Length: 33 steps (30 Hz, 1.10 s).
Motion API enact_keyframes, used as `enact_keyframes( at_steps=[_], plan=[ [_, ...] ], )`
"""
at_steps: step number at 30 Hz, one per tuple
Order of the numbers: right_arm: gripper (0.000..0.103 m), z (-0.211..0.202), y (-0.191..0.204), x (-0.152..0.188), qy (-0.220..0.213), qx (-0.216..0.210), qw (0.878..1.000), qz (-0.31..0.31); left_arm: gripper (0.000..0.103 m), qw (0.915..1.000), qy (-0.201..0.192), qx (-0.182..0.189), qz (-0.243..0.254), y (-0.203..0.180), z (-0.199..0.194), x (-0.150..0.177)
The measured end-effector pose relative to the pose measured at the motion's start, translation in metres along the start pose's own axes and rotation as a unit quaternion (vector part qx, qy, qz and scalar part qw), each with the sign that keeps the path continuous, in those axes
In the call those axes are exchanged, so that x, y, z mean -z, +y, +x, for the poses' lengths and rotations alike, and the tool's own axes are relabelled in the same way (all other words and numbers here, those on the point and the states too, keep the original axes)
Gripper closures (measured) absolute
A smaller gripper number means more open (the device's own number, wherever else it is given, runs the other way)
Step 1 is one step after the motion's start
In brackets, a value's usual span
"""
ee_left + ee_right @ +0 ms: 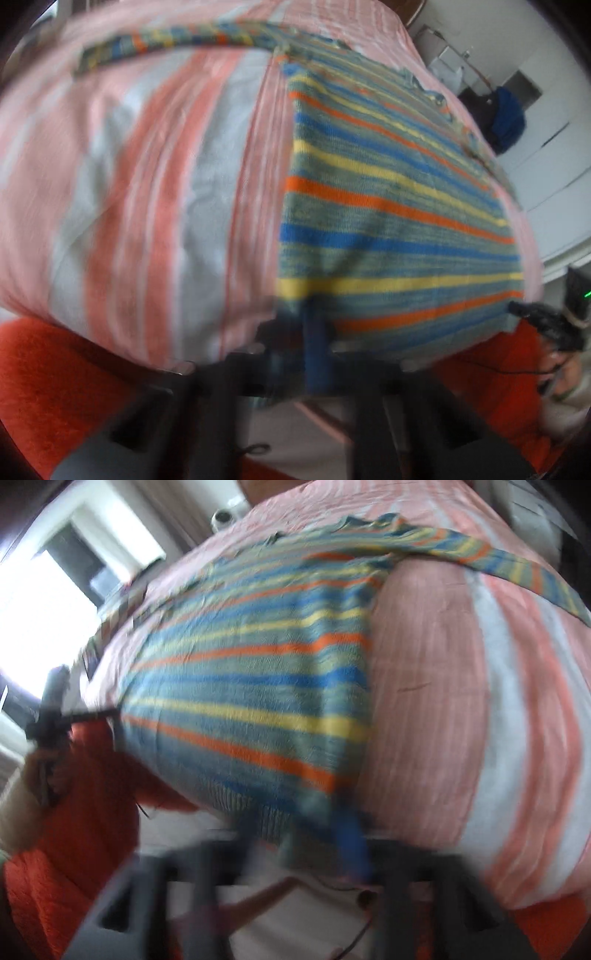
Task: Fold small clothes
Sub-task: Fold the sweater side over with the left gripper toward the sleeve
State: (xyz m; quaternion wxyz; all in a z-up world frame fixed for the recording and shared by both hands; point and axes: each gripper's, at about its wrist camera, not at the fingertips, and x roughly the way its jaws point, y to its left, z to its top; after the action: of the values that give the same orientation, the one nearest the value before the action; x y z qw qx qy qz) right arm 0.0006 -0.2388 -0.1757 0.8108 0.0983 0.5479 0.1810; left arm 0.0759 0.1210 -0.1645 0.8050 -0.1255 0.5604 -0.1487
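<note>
Both tongs (295, 354) (317, 834) low — gripping sweater (388, 221) hem

Bed cover (147, 177): pink, salmon and white stripes, creased, filling most of both views.
Orange blanket (48, 387): textured, along the near edge at 6 to 8 o'clock in the left wrist view.
Window (33, 627): bright daylight at 9 o'clock in the right wrist view, overexposed.
White cabinets (539, 162): at 2 to 3 o'clock in the left wrist view, with dark seams.
Blue bundle (509, 118): beside the cabinets; blurred.
</note>
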Motion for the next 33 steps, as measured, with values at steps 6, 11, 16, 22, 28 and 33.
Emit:
enact_keyframes(
  at_steps=[6,11,16,22,28,33],
  plan=[
    [0.1,-0.036,0.006,0.011,0.002,0.014,1.0,-0.003,0.101,0.9992,0.032,-0.015,0.018,-0.004,-0.008,0.021],
    [0.1,-0.01,-0.012,0.023,0.029,0.029,0.998,0.04,0.1,0.9978,0.056,-0.035,0.004,0.0,0.011,0.006],
    [0.1,0.009,-0.017,0.022,0.038,0.037,0.997,0.051,0.088,0.9977,0.055,-0.039,-0.009,0.0,0.009,0.005],
    [0.057,-0.019,-0.023,0.037,0.033,0.075,0.996,0.046,0.028,0.9974,-0.042,-0.058,0.006,-0.001,-0.047,0.01],
    [0.039,-0.069,-0.025,0.017,-0.094,0.139,0.985,0.04,0.006,0.9862,-0.151,-0.055,0.04,-0.028,-0.062,-0.029],
    [0.032,-0.066,-0.03,-0.025,-0.198,0.157,0.965,0.069,0.006,0.9676,-0.228,-0.107,0.01,-0.023,-0.04,-0.064]
  ],
)
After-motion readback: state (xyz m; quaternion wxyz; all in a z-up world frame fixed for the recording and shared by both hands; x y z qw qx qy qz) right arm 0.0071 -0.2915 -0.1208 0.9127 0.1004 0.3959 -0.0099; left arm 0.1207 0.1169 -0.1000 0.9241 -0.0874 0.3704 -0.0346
